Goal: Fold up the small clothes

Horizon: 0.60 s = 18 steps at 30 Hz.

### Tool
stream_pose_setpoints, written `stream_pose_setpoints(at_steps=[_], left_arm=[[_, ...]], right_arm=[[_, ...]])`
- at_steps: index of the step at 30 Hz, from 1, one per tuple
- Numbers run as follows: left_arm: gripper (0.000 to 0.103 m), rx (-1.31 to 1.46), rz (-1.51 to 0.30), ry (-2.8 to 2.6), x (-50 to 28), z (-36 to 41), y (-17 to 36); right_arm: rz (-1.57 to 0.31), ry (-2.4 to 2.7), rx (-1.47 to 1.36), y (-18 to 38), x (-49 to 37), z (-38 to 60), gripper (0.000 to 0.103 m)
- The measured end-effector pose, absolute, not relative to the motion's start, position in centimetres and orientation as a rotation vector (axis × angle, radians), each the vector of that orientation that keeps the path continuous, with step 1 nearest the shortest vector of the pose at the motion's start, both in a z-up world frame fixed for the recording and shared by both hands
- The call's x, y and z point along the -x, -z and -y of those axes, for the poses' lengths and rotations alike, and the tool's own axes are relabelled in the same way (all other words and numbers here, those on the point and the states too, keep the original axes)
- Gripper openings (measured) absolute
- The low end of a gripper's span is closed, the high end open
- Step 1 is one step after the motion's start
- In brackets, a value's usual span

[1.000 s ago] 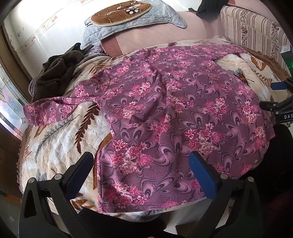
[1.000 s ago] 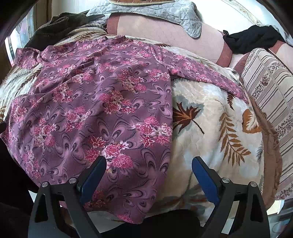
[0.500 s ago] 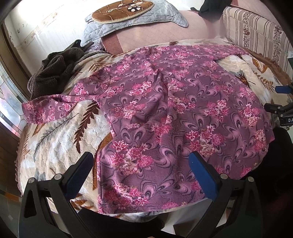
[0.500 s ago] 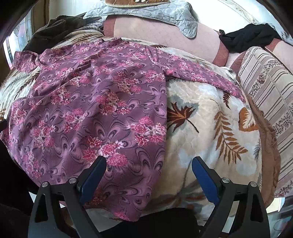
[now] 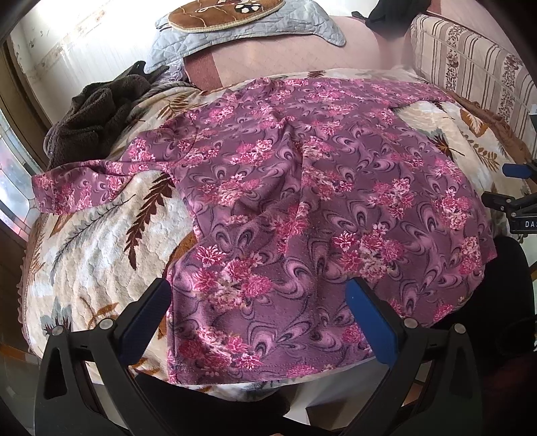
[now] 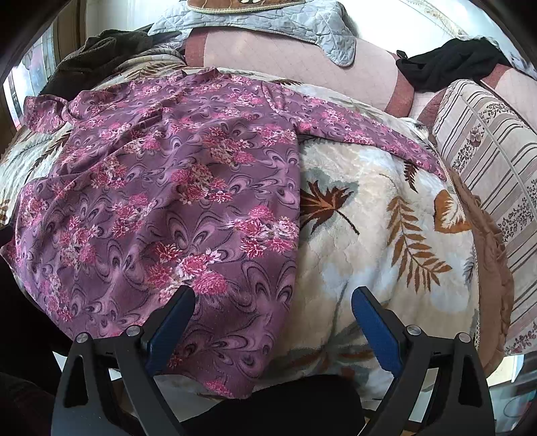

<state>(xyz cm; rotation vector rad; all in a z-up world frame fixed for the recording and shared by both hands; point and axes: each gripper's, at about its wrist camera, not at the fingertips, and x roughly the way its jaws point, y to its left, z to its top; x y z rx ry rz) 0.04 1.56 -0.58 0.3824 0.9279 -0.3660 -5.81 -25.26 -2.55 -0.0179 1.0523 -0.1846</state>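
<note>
A purple long-sleeved top with pink flowers (image 5: 302,201) lies spread flat on a cream leaf-print blanket (image 5: 94,234), sleeves stretched out to both sides. It also shows in the right wrist view (image 6: 161,201), with its right sleeve (image 6: 362,134) reaching toward the striped cushion. My left gripper (image 5: 258,302) is open and empty, hovering over the top's hem near its left bottom corner. My right gripper (image 6: 272,312) is open and empty, over the hem's right bottom corner. The right gripper also shows at the right edge of the left wrist view (image 5: 517,187).
A dark brown garment (image 5: 90,124) is heaped at the back left. A grey quilted mat (image 5: 248,30) lies on the pink sofa back (image 6: 295,63). A black garment (image 6: 449,63) and a striped cushion (image 6: 496,157) are at the right.
Both grippers have drifted slightly lower and back over the hem. The top has not moved, and both grippers stay open.
</note>
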Motion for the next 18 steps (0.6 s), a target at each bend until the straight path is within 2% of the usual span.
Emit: stream_pose_setpoints(at_steps=[7, 18], left_arm=[[0.103, -0.316, -0.959, 0.340, -1.3, -3.3, 0.5], [0.103, -0.143, -1.073, 0.105, -5.7, -11.7, 2.4]], right_arm=[[-1.077, 0.185, -0.052, 3.2, 5.7, 26.6, 0.094], [-1.187, 0.196, -0.283, 7.1, 7.0, 30.5, 0.092]])
